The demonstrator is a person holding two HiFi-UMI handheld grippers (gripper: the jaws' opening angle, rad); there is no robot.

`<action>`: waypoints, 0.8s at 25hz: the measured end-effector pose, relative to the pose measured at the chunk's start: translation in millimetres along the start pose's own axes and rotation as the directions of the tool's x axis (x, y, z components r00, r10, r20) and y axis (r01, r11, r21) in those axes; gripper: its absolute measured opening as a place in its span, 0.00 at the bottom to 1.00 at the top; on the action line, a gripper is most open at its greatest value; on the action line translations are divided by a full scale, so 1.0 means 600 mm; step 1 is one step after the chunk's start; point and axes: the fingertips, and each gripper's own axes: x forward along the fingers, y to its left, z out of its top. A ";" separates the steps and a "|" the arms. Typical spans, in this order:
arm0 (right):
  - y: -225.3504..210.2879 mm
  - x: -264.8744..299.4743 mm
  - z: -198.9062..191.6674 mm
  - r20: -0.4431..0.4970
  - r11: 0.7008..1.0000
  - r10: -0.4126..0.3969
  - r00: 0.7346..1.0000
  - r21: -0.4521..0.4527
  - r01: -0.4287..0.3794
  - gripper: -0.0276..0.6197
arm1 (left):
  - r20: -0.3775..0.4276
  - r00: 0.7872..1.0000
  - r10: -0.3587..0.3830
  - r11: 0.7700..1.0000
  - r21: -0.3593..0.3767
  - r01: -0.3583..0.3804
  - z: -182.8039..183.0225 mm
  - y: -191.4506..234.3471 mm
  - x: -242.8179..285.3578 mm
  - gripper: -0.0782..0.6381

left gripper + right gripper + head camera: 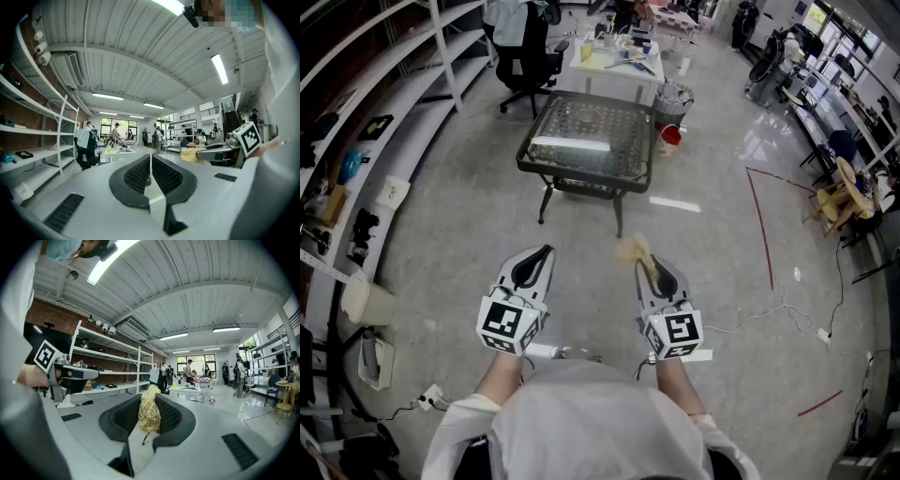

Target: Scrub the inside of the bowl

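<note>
I hold both grippers level at waist height over a grey floor. My right gripper (645, 262) (150, 398) is shut on a pale yellow fibrous scrubber (632, 249) (149, 414), which sticks out past the fingertips. My left gripper (546, 251) (150, 158) is shut, its ribbed pads together with nothing between them. The left gripper view also shows the right gripper (220, 152) and the scrubber (190, 154) off to the side. I cannot make out a bowl in any view.
A dark-framed glass-topped table (534, 159) stands a few steps ahead. Behind it are a white desk (600, 67) with clutter, a black office chair (525, 56), a wire bin (673, 97) and a red bucket (671, 135). Shelving (394, 103) lines the left wall. Cables (778, 309) lie at right.
</note>
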 end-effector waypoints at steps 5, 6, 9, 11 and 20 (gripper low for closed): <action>0.009 0.010 0.008 0.012 1.000 0.003 1.000 0.003 -0.003 0.20 | 0.000 1.000 -0.002 1.000 -0.020 0.002 -0.002 0.013 -0.003 0.16; 0.011 0.011 0.008 0.018 1.000 0.005 1.000 0.013 -0.005 0.20 | 0.000 1.000 -0.002 1.000 -0.026 0.002 -0.004 0.016 -0.004 0.17; 0.013 0.013 0.009 0.032 0.999 -0.002 1.000 0.040 0.001 0.20 | -0.005 1.000 -0.001 0.999 -0.034 0.001 -0.010 0.024 -0.007 0.17; 0.016 0.014 0.008 0.032 0.999 -0.009 0.999 0.045 0.007 0.20 | -0.007 1.000 -0.003 0.999 -0.040 0.003 -0.014 0.029 -0.011 0.17; 0.047 0.022 -0.009 0.020 0.995 -0.054 0.998 0.088 0.052 0.20 | -0.020 1.000 -0.024 0.998 -0.054 0.023 -0.038 0.064 -0.035 0.16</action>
